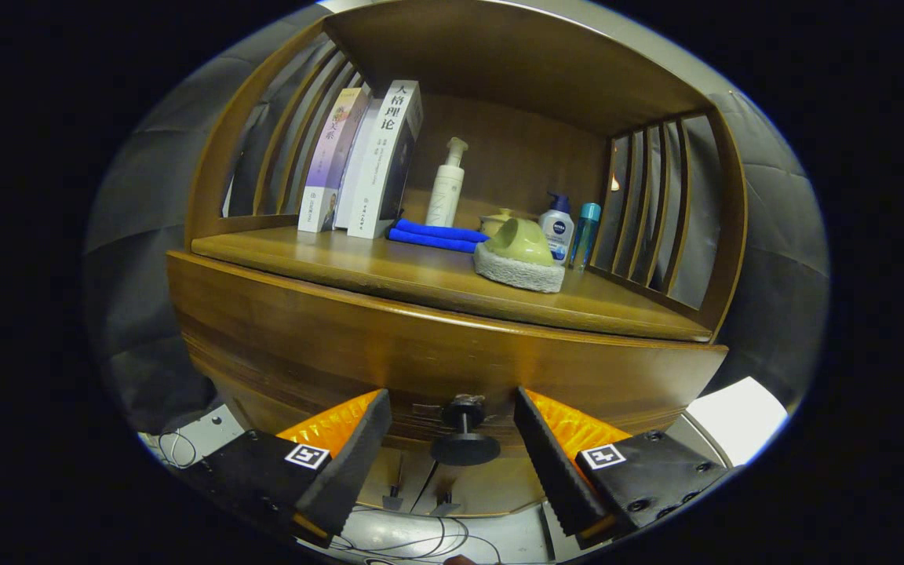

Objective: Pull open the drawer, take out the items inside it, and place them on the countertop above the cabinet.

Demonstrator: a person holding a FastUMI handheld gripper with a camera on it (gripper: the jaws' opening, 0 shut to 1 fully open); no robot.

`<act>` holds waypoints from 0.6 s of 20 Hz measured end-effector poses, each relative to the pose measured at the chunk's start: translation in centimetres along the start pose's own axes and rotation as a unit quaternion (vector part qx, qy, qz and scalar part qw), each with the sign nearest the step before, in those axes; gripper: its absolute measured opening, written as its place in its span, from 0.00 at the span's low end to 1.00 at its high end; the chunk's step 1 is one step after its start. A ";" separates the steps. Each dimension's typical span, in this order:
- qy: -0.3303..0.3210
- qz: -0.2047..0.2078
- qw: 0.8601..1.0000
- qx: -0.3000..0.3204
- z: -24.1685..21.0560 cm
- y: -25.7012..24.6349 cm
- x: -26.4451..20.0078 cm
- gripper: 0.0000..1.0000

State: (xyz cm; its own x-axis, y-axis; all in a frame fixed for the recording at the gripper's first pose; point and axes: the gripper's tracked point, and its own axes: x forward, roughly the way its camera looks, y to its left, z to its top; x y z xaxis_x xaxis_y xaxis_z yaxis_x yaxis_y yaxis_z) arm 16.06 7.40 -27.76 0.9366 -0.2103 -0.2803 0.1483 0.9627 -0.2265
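Drawer point(436, 361) is a wide brown wooden front, glossy, curved by the lens, sitting right under the worktop point(421, 275) of the cabinet; looks closed, contents hidden; dark round knob point(464, 439) on a short stem sticks out from the drawer front low and centre.

Hand-held gripper point(452, 455) spread wide, released, holding nothing; knob sits between the two fingers point(350, 463), a clear gap on each side, no contact visible; each finger carries a small square black-and-white marker tag.

On the worktop, inside a wooden hutch with slatted sides: three upright books point(362, 161) at the left leaning together, spines with Chinese characters, too small to read safely; folded blue cloth point(436, 234) just beside the books; tall white pump bottle point(446, 184) at the back, writing on it illegible; yellow-green slipper point(521, 253) with pale fuzzy sole near the front right; small lidded pot point(497, 221) behind it; white pump bottle with blue cap point(557, 227) with a round blue NIVEA logo; slim teal bottle point(585, 231) next to it by the right slats.

Cables point(413, 541) on the floor below the fingers.
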 end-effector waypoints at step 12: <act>0.009 0.005 1.000 -0.007 -0.3 -0.1 0.9 0.98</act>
State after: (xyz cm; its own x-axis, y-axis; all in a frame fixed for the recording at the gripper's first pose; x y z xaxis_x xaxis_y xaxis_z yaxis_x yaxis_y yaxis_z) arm 16.78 7.04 -28.29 0.9320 -0.2038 -0.2999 0.1342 0.9622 -0.2368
